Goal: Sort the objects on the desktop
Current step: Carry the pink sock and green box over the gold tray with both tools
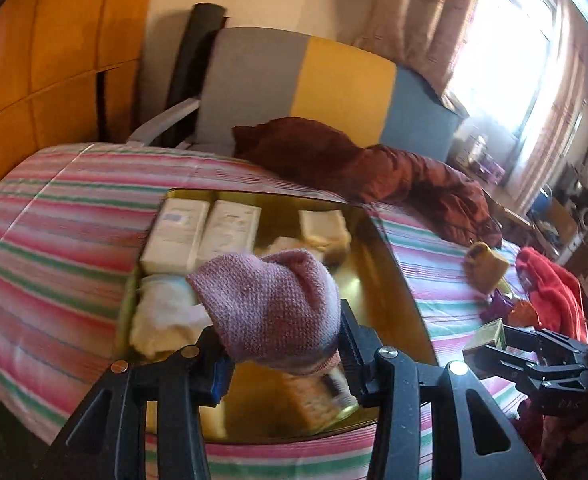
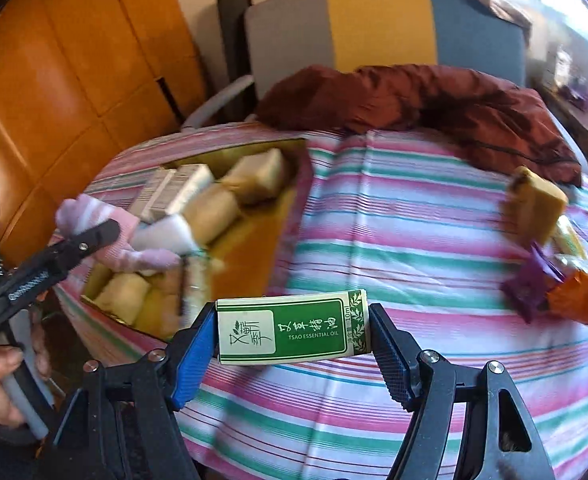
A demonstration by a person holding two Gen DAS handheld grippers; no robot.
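Note:
My left gripper (image 1: 284, 344) is shut on a pink knitted sock (image 1: 270, 304) and hangs over the gold box (image 1: 377, 240). Two white cartons (image 1: 202, 236), pale bars and a folded white cloth (image 1: 162, 320) lie in that box. My right gripper (image 2: 294, 330) is shut on a green-and-white essential oil carton (image 2: 294, 328), held sideways above the striped cloth. In the right wrist view the left gripper (image 2: 94, 236) with the sock (image 2: 126, 240) is at the left, over the gold box (image 2: 254, 236). In the left wrist view the right gripper (image 1: 489, 340) with its carton (image 1: 487, 334) shows at the right.
The table wears a pink, green and white striped cloth (image 2: 393, 220). A yellow sponge-like block (image 2: 533, 204), a purple wrapper (image 2: 527, 288) and an orange piece (image 2: 581, 300) lie at the right. A dark red jacket (image 2: 433, 100) and a chair (image 2: 373, 28) stand behind; a red cloth (image 1: 549, 288) lies at far right.

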